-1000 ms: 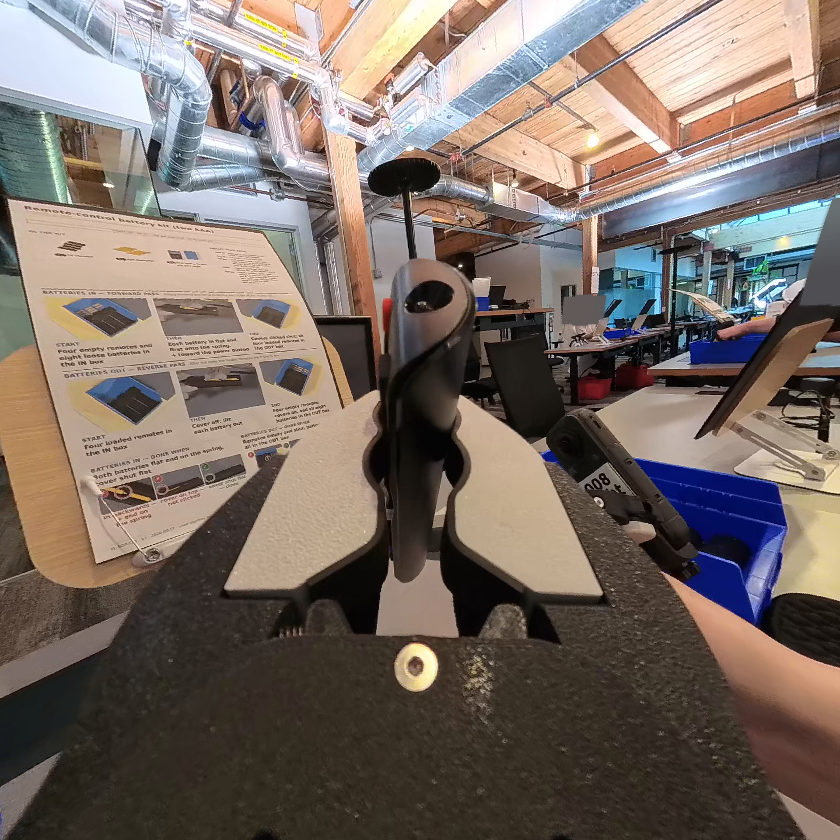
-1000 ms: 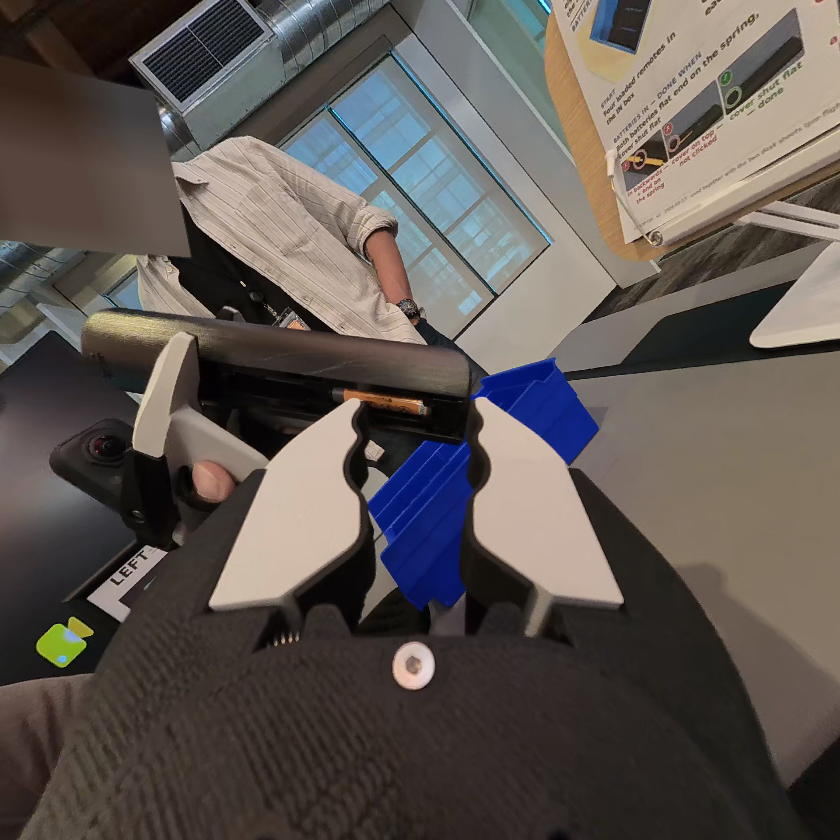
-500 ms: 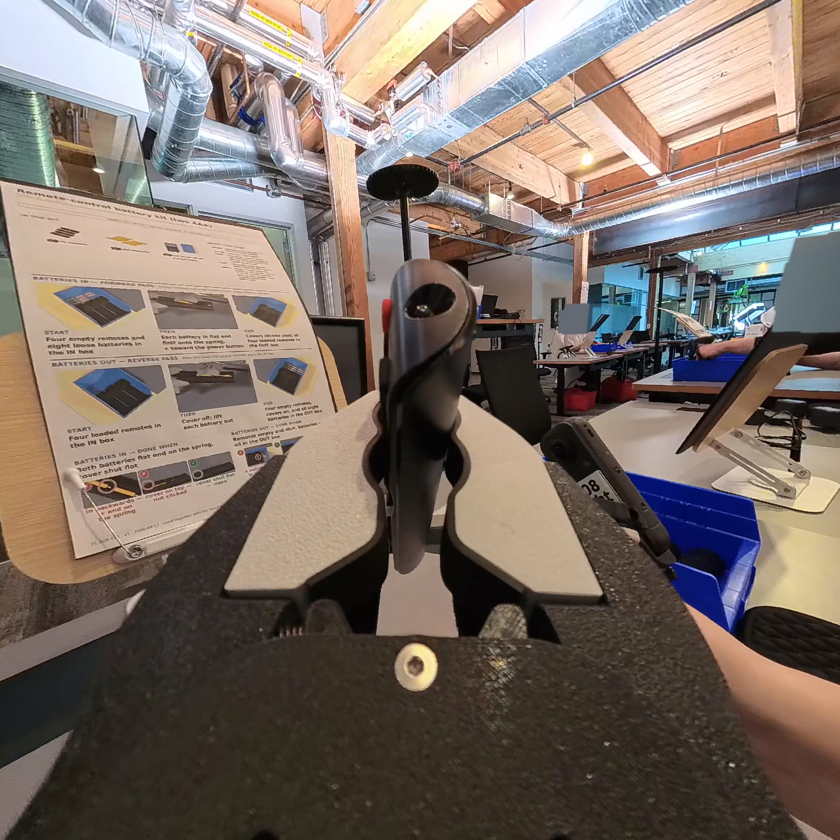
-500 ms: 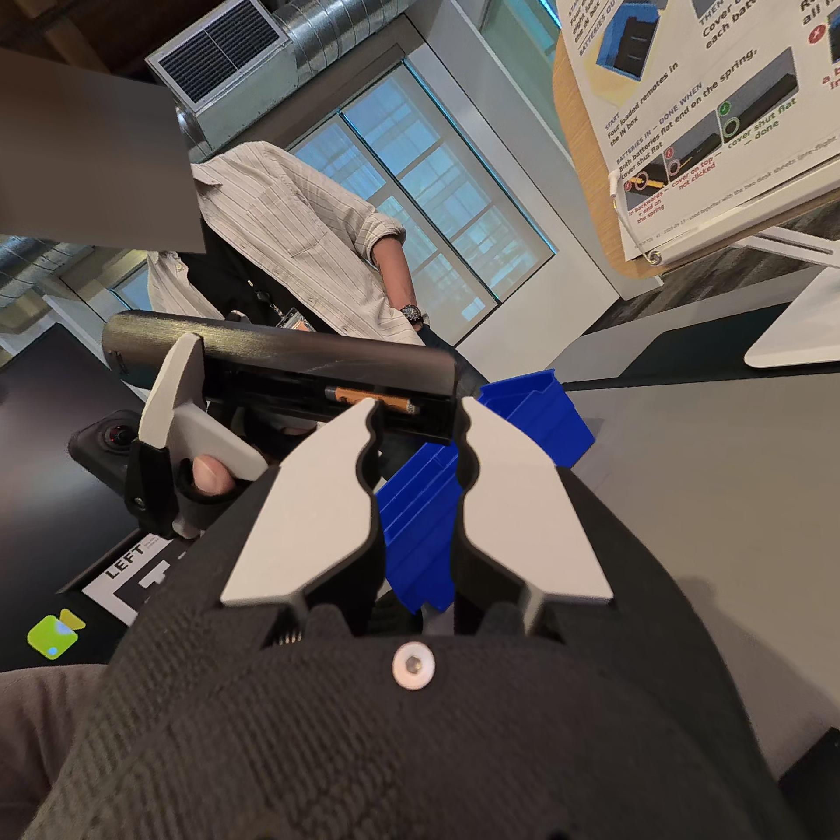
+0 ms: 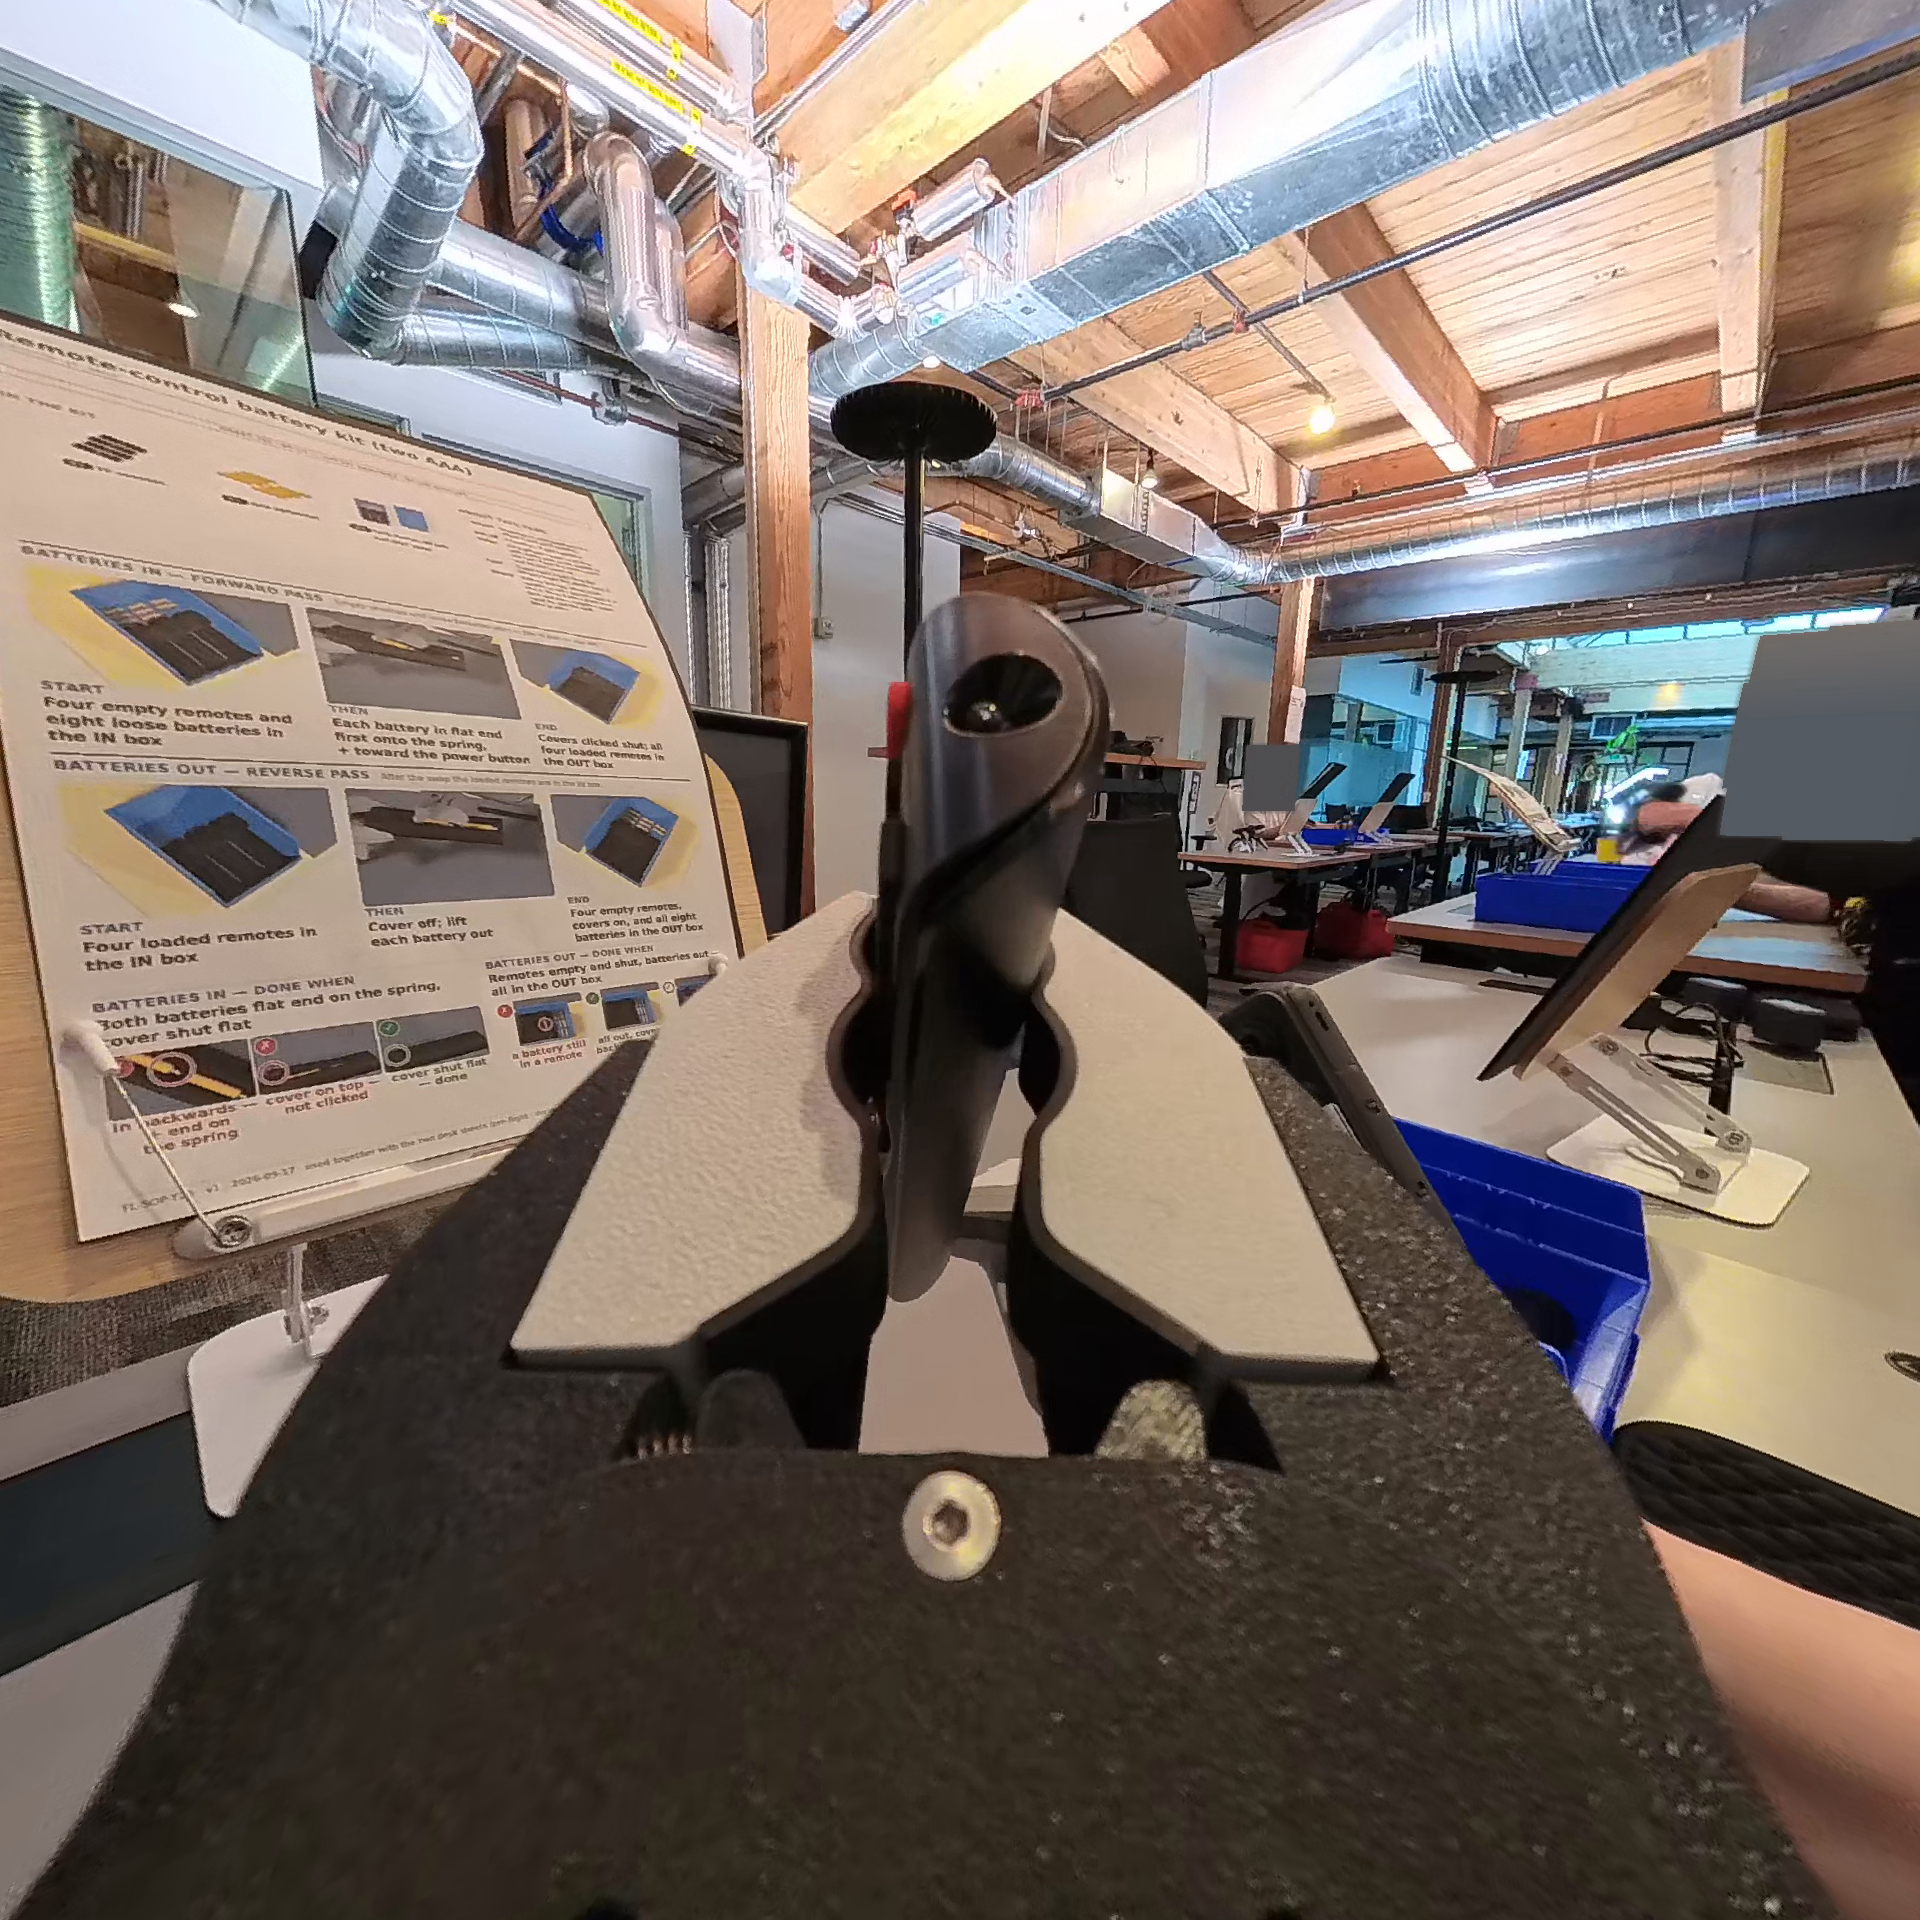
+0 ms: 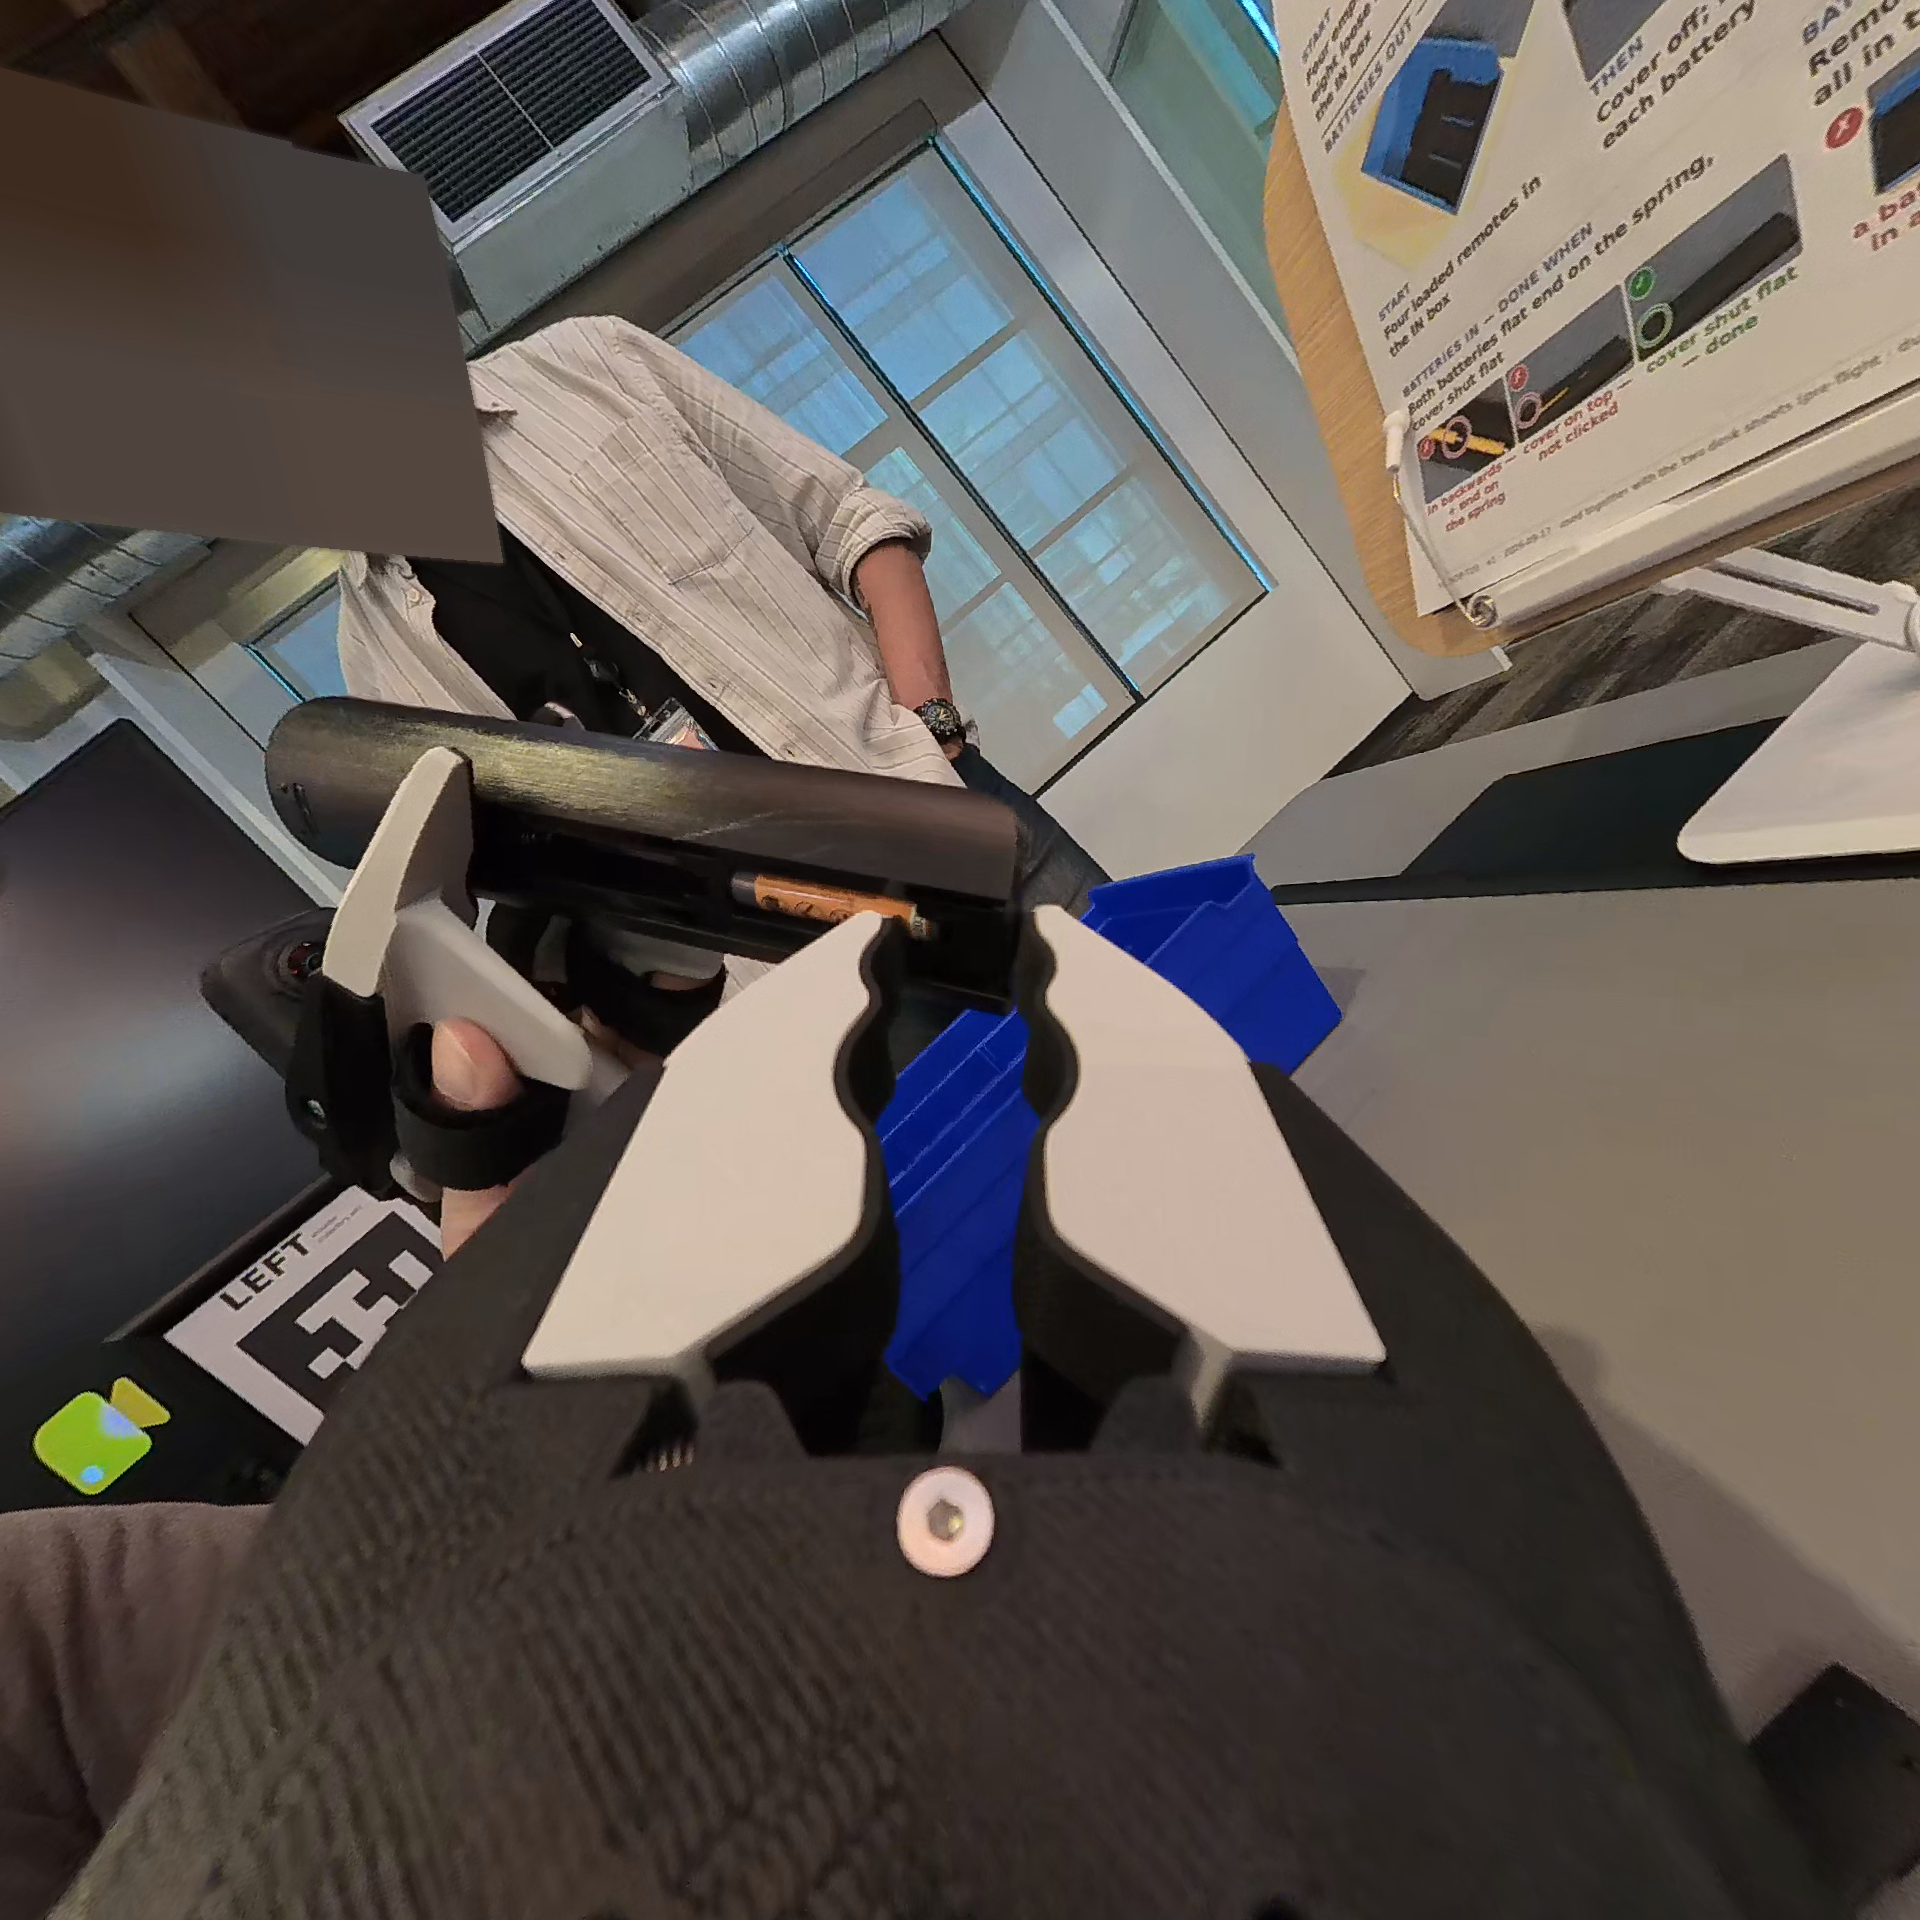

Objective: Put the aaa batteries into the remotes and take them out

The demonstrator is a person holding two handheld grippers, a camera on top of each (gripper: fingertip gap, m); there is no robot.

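Above the desk's edge, left gripper (image 5: 951,1023) fingers clamp the remote (image 5: 977,883); right gripper (image 6: 951,966) fingers gape, empty.

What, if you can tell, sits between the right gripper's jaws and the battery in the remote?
Nothing: in the right wrist view the right gripper, jaws parted, nearly reaches the battery in the remote.
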